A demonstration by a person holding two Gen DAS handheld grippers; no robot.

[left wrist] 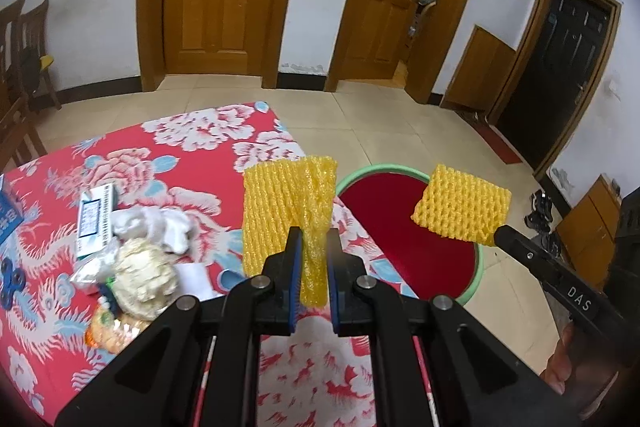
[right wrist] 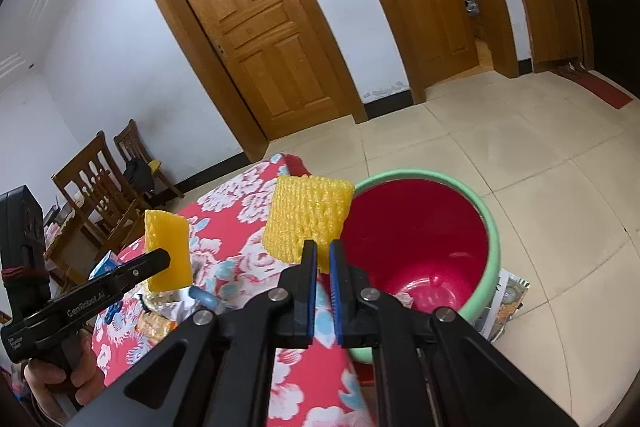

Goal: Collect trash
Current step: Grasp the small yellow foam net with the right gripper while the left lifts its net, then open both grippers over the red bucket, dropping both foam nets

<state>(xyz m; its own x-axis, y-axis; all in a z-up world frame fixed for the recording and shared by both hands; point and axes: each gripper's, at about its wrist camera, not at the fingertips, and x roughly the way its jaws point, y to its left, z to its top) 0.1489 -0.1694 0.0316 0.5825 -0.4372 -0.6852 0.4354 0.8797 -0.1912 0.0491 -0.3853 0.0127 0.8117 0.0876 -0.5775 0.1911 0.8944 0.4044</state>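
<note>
My left gripper [left wrist: 313, 239] is shut on a yellow foam fruit net [left wrist: 288, 203] and holds it above the table's right edge. My right gripper [right wrist: 323, 251] is shut on a second yellow foam net [right wrist: 306, 223], held up beside the rim of the red bin with a green rim [right wrist: 490, 223]. In the left wrist view the right gripper's net [left wrist: 462, 203] hangs over the bin [left wrist: 400, 223]. In the right wrist view the left gripper [right wrist: 162, 259] holds its net [right wrist: 168, 251] over the table.
The table has a red floral cloth [left wrist: 168, 155]. On it lie crumpled white tissue [left wrist: 160, 223], a white-green box [left wrist: 96, 215], a pale wrapped lump [left wrist: 144, 279], an orange snack packet [left wrist: 108, 331] and a blue spinner [left wrist: 10, 283]. Papers [right wrist: 506, 299] lie beside the bin. Wooden chairs [right wrist: 100, 195] stand at the left.
</note>
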